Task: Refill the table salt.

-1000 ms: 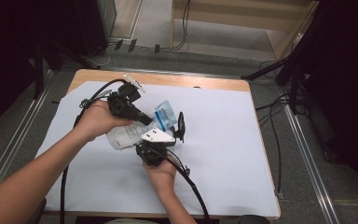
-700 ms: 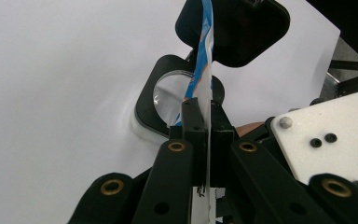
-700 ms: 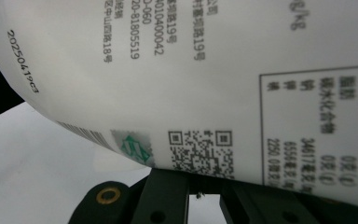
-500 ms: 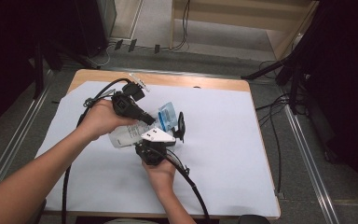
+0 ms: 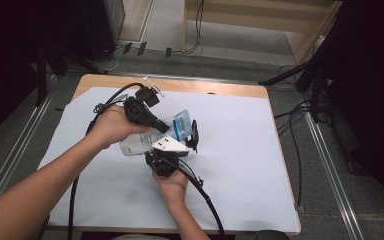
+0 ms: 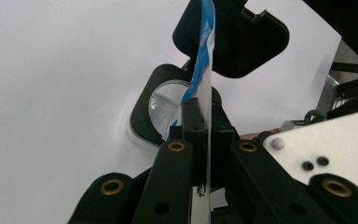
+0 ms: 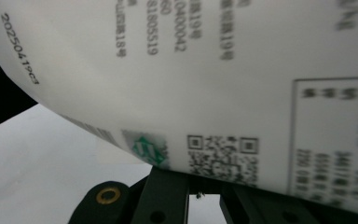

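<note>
Item: blue-and-white printed pouch [image 5: 172,131], pinched by my left tongs [image 6: 200,140]; right tongs [image 5: 182,142] probably gripping too. Next: pull open.

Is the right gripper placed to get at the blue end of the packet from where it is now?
Probably yes. The right gripper sits right beside the packet, and its blue end is bare. The left gripper is shut on the packet there, which crowds it.

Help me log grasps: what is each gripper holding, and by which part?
Left gripper pinches the blue-and-white pouch by its thin flat edge. Right gripper is at the pouch's printed side; whether it grips cannot be told.
</note>
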